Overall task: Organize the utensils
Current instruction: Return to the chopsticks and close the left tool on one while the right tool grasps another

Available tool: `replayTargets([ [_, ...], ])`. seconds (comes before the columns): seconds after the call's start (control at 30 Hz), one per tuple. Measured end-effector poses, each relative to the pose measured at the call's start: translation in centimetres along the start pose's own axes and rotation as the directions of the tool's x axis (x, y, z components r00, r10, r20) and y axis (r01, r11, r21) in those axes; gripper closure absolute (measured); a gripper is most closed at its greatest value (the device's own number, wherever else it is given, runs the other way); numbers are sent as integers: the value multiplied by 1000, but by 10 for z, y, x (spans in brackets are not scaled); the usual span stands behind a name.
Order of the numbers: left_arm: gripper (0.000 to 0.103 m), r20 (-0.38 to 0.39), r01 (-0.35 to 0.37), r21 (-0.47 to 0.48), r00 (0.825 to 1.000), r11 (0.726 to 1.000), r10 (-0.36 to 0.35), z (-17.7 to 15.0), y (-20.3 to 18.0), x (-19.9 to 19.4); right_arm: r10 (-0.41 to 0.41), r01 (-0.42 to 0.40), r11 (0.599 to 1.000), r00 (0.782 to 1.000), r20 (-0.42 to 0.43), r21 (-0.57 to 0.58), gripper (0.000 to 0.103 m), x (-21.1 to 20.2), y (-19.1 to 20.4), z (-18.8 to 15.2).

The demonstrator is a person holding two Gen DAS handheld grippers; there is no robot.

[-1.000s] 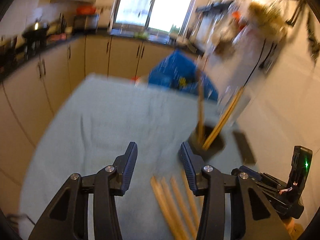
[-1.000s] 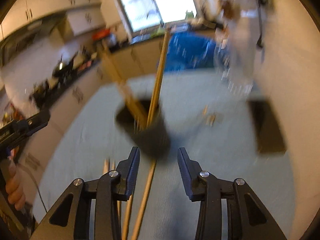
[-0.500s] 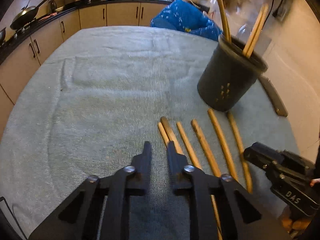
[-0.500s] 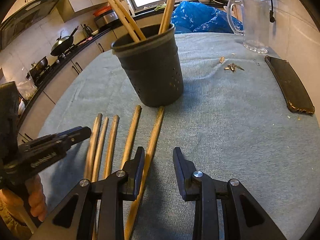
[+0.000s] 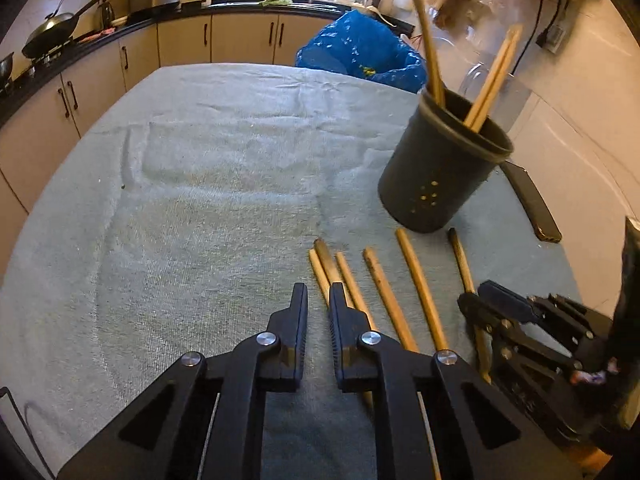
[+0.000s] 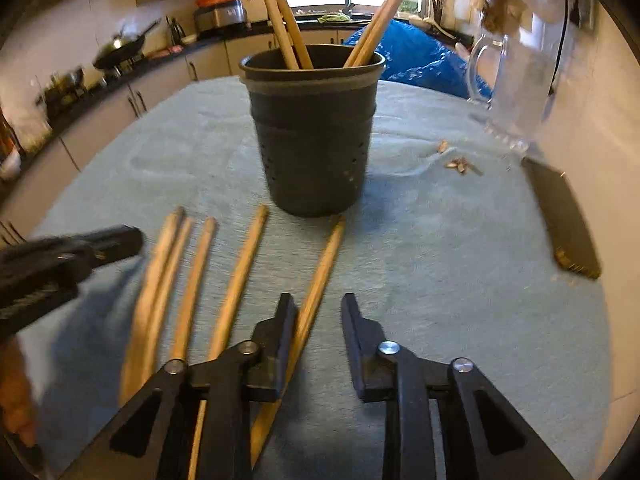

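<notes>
A dark perforated utensil holder (image 5: 442,166) (image 6: 314,132) stands upright on the grey-green towel with several wooden sticks in it. Several more wooden sticks (image 5: 420,284) (image 6: 240,276) lie side by side on the towel in front of it. My left gripper (image 5: 318,300) is nearly shut and empty, low over the towel just left of the leftmost sticks. My right gripper (image 6: 318,308) is open and empty; its left finger (image 6: 282,320) lies next to the rightmost stick (image 6: 316,276). The right gripper shows at the right of the left wrist view (image 5: 480,304).
A black phone (image 5: 530,200) (image 6: 564,220) lies on the towel by the right wall. A clear glass jug (image 6: 508,96) and some small scraps (image 6: 458,164) sit behind the holder. A blue bag (image 5: 360,54) is at the table's far edge. Kitchen counters run along the left.
Both grippers dropped from above the holder to just over the towel. The left gripper went from open to nearly shut. The right gripper moved closer to the rightmost stick.
</notes>
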State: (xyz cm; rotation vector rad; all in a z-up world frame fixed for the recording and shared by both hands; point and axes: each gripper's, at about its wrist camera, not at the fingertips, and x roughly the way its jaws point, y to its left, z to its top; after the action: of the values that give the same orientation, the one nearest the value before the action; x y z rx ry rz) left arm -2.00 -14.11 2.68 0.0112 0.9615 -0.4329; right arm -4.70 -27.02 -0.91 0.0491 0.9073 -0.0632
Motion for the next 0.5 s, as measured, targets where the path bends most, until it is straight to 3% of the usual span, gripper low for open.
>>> replayTargets([
  [0.3, 93, -50, 87, 53, 995, 995, -85, 20, -35, 8, -23, 26, 995, 999, -32, 98, 90, -13, -44, -12],
  [0.5, 93, -146, 8, 122, 989, 993, 10, 37, -66, 52, -8, 12, 990, 999, -35, 141, 92, -23, -57, -24],
])
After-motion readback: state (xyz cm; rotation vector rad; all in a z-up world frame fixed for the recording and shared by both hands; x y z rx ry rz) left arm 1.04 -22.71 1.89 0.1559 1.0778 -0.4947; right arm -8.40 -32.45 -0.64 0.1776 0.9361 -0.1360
